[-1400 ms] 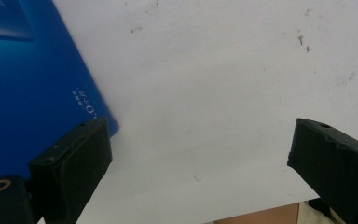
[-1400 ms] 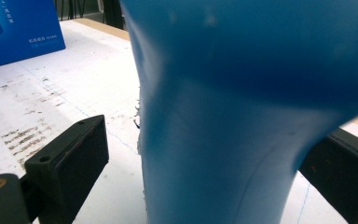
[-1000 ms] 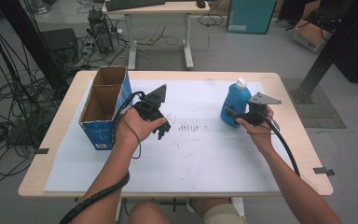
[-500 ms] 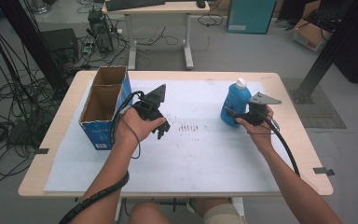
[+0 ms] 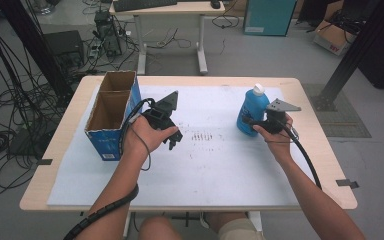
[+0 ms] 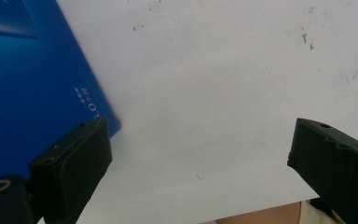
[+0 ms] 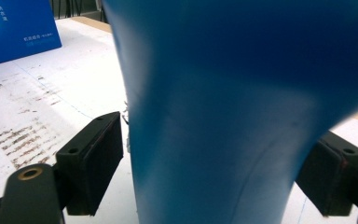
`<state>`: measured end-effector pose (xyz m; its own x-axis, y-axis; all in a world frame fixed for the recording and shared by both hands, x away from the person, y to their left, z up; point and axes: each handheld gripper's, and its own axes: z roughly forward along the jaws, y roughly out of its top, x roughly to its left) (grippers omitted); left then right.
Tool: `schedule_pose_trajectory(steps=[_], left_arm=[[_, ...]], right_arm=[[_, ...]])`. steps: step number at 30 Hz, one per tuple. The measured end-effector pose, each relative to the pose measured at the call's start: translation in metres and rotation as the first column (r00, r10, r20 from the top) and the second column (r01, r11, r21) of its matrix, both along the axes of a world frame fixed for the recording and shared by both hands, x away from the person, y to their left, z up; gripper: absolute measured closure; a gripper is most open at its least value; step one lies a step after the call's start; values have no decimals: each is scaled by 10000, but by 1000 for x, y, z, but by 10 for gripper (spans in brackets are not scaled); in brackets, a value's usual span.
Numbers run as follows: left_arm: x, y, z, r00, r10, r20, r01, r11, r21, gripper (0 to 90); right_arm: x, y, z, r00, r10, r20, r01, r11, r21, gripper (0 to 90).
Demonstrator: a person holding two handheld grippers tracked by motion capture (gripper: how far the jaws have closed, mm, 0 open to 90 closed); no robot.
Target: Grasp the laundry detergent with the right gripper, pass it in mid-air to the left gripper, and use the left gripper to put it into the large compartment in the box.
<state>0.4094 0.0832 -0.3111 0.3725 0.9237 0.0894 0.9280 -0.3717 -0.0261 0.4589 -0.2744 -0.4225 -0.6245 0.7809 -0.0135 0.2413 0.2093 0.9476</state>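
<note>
Both forearms are bare, and light khaki shorts show at the bottom edge of the high view. Each gripper is black with blocky, square-ended jaws, a small screw hole near each tip and a brass-ringed hole at the base. The left gripper (image 5: 172, 141) trails a ribbed, spiral-wrapped cable; the right gripper (image 5: 250, 122) carries a grey three-cornered plate and a smooth black cable.

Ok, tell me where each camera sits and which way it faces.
High view: above the person's side, looking forward and down on the table; both forearms, left claw, right claw.
Left gripper view: on the left claw, pointing down at the white sheet; open jaws.
Right gripper view: on the right claw, facing the blue bottle between its closing jaws.
Shared: the blue box.
</note>
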Motion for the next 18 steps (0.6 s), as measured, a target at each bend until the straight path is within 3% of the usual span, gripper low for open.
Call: schedule_pose_trajectory(steps=[4,6,18], left_arm=[[0,1,0,10000,4,4,-4,10000,-1,62],[-1,2,0,10000,4,16,-4,10000,22,62],[-2,4,2,10000,33,34,-33,10000,3,62]], right_arm=[[1,1,-1,10000,40,15,-39,10000,-25,282],[1,2,-1,9999,131,33,-131,9999,-73,391],[1,2,0,9999,133,-78,-133,9999,5,416]])
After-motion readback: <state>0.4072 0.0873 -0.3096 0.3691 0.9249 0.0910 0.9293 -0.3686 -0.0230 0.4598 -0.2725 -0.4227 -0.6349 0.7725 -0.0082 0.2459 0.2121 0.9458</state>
